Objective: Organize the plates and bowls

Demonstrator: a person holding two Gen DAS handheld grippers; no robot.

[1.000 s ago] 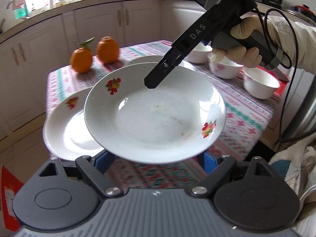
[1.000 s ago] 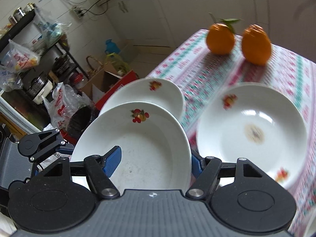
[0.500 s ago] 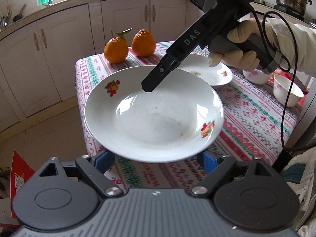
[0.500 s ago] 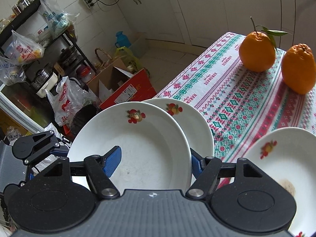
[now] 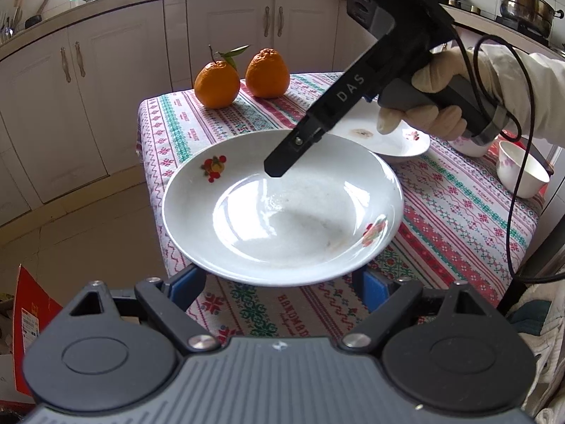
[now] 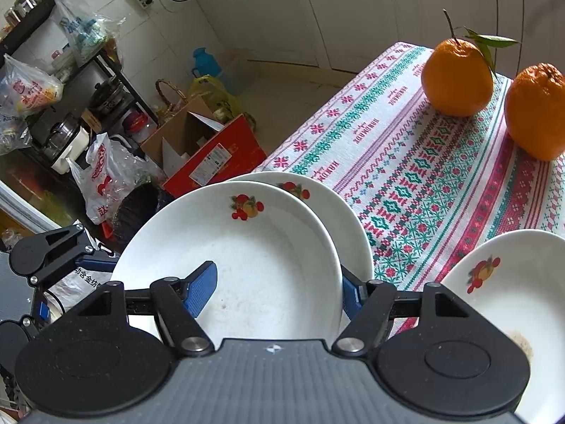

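From my left tongs (image 5: pixel 282 284): the plate (image 5: pixel 282 212) hangs on the near side of the leafed orange (image 5: pixel 217 84), well apart from it, over the desk (image 5: pixel 459 219) where the cloth drops off. Its near rim covers the tips of my left tongs. They stand wide apart with bare cloth showing between them. I cannot tell whether the plate rests on them. My right tongs (image 5: pixel 279 166) come down from the right of that orange, held in my gloved hand (image 5: pixel 420 106). The one finger that shows has its tip on the plate's inner wall, and the other is hidden behind the plate. The bare orange (image 5: pixel 267 74) sits just beside the leafed one, to its right. The stained plate (image 5: pixel 388 141) lies on the desk further right and nearer, partly behind my right tongs. A bowl (image 5: pixel 522 169) stands far to the right of the orange, near the desk's edge.

From my right tongs (image 6: pixel 277 291): they are clamped on the plate (image 6: pixel 268 247). One blue pad lies inside it and the other sits outside, behind the rim. The plate is below and left of the leafed orange (image 6: pixel 457 77), well apart. A lower plate (image 6: pixel 353 226) peeks out from under it on the side towards the orange, at the desk's edge. Its fruit mark is just beside the top plate's rim. I cannot tell whether the two plates touch. The stained plate is below the orange, near the right edge of the view. A red carton (image 6: pixel 212 152) stands on the floor, far left of the orange. My left tongs show at the far left, one finger reaching under the plate.
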